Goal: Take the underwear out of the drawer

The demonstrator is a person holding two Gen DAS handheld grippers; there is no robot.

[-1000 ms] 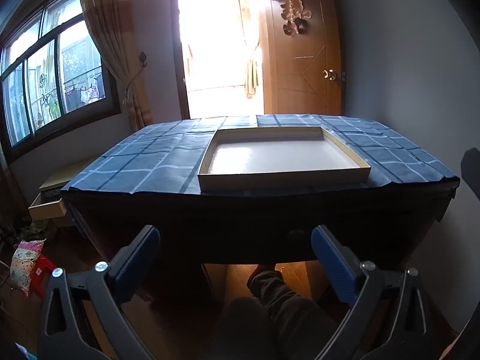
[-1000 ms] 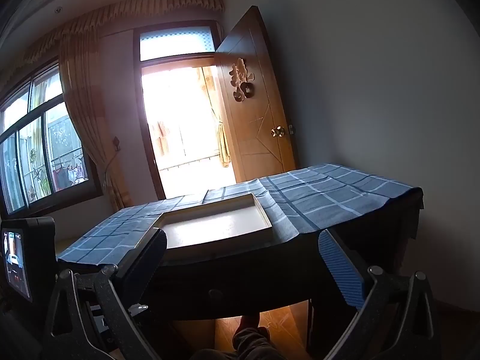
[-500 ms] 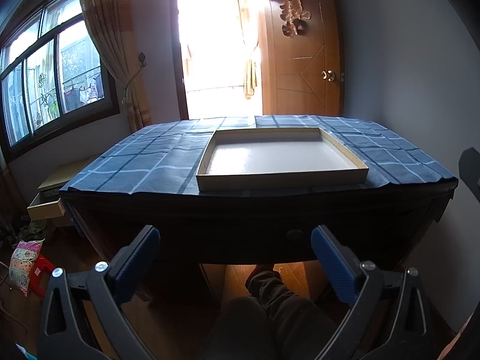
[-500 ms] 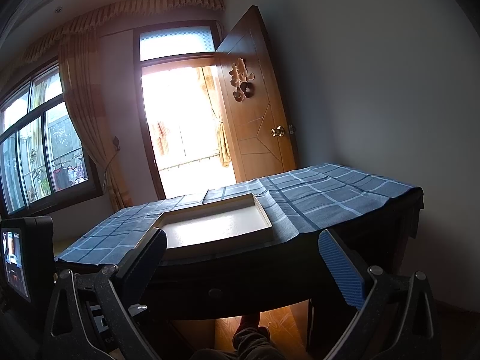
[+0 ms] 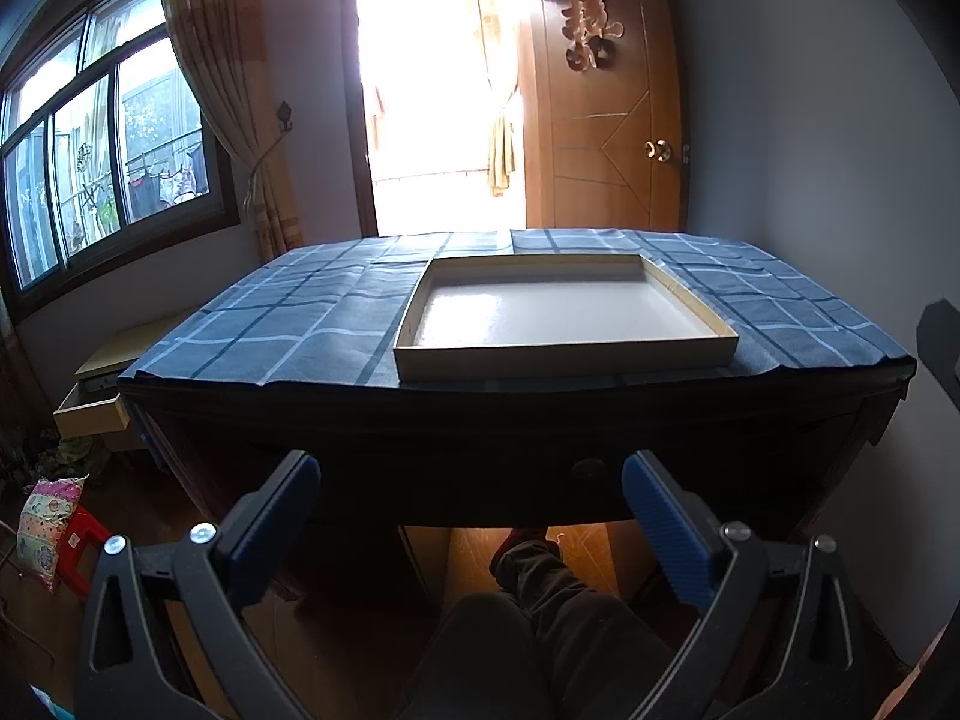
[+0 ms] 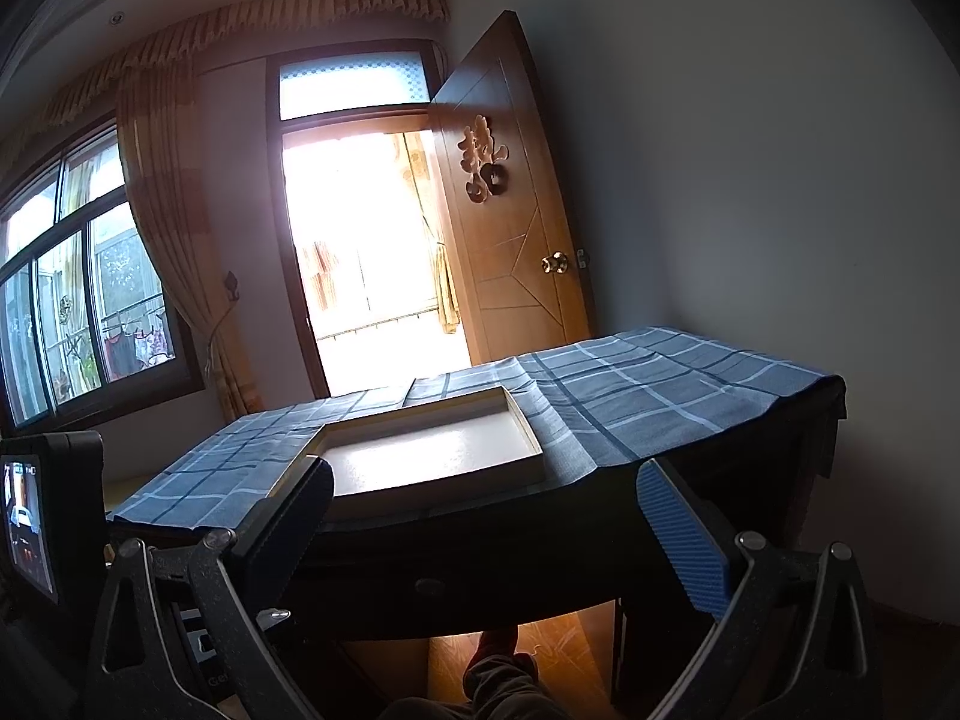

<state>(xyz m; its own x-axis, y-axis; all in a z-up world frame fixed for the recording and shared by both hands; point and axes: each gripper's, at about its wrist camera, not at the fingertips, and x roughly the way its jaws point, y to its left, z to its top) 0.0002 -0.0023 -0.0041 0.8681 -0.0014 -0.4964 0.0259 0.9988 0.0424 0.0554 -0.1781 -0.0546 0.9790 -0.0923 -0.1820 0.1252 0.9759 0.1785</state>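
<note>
1. The left gripper (image 5: 471, 516) hangs in the air in front of a dark wooden worktop (image 5: 516, 414), its blue-padded fingers (image 5: 660, 525) spread wide with nothing between them.
2. The right gripper (image 6: 486, 531) is held the same way, jaws wide apart and empty, just short of the worktop's front edge.
3. A blue checked cloth (image 5: 288, 324) covers the worktop and hangs a little over its front.
4. A shallow, pale wooden tray (image 5: 564, 360) with a white floor lies on the cloth, close to the front edge; nothing lies in it.
5. The drawer (image 6: 480, 588) sits in the dark front panel under the worktop, shut, with a round knob (image 5: 588, 469) at its middle. In the left wrist view the knob shows between the gripper's fingers, nearer the right one.
6. The underwear is not visible in either view; with the drawer closed, what it holds cannot be told.
7. A person's leg (image 5: 540, 588) in dark trousers stretches under the worktop, above an orange-brown floor.
8. Behind the worktop stands an open wooden door (image 5: 606, 120) with a carved ornament, beside a bright doorway.
9. A window (image 5: 102, 150) with a curtain (image 5: 222, 78) fills the left wall.
10. On the floor at the left lie a patterned bag (image 5: 42, 519) and a red stool (image 5: 81, 546).
</note>
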